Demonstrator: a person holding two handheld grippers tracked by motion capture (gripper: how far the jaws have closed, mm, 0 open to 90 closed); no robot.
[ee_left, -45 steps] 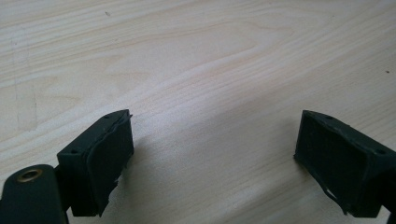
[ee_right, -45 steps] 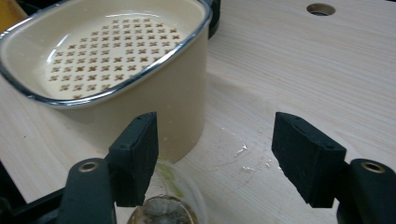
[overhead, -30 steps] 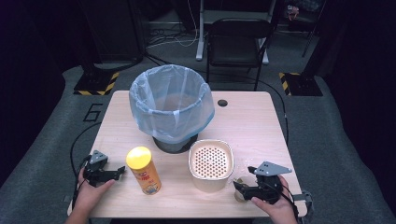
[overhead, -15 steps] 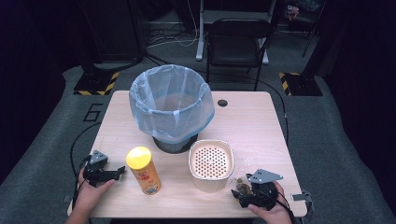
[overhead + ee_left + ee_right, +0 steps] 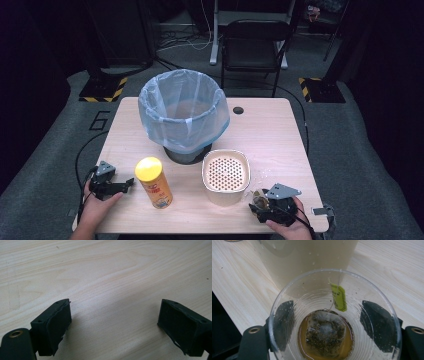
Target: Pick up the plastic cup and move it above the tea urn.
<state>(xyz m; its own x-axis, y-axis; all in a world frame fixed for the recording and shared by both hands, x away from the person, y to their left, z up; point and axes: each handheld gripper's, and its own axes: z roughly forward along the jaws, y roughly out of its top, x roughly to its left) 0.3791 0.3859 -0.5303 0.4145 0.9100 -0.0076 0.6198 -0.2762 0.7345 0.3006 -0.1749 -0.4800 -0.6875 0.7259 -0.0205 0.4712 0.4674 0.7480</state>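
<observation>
Left gripper [image 5: 131,182]: sitting low at the table's left front edge, hand behind it, tips aimed at the can. In the left gripper view the jaws stand apart with just bare wood between them, so it's open and holding nothing.

Can [image 5: 154,182]: yellow-lidded tube, upright, just right of the left gripper's tips, not touching them.

Bin [image 5: 183,114]: big round one with a pale blue bag over the rim, middle of the table, behind the can and the strainer.

Strainer [image 5: 225,176]: cream squarish container with a perforated top, in front of the bin and a bit to the right, between the can and the right gripper.

Cup [image 5: 334,315]: clear plastic, upright, right at the front edge, just beside the strainer's near right corner. A bit of amber tea sits at the bottom.

Teabag [image 5: 325,334]: soggy, lying in the tea, string running up the wall to a yellow-green tag [image 5: 339,297].

Right gripper [image 5: 259,204]: front right corner of the table. Jaws have just been closing with the cup between them; through the plastic both pads look flat against the cup's sides, so I'd call it gripping the cup.

Table [image 5: 270,130]: light wood, some droplets near the strainer.
</observation>
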